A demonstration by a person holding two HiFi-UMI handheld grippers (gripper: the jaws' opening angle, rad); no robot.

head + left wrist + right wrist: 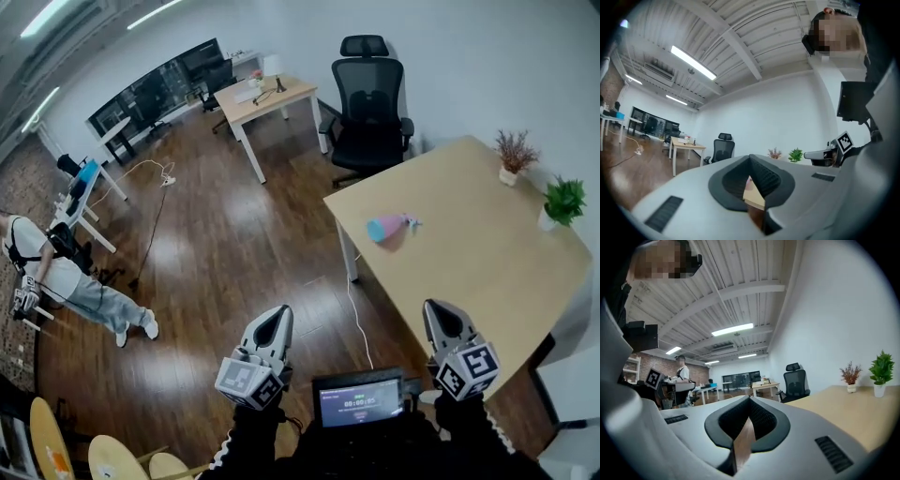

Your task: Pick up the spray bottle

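Pink and pale blue, the spray bottle (387, 226) lies on its side on the light wooden table (487, 272), right of centre in the head view. Its left end is blue, its middle pink, and a small greyish spray head points right. It is near the table's left edge, with bare wood all round it. Two potted plants (514, 155) (563, 202) stand well apart from it at the table's far right edge.

Both tongs are low in the frame, well short of the bottle. The left gripper (274, 323) is over the dark wood floor, and the right gripper (439, 319) is by the table's near edge. In each gripper view the ribbed pads meet at the tip, clenched on nothing.
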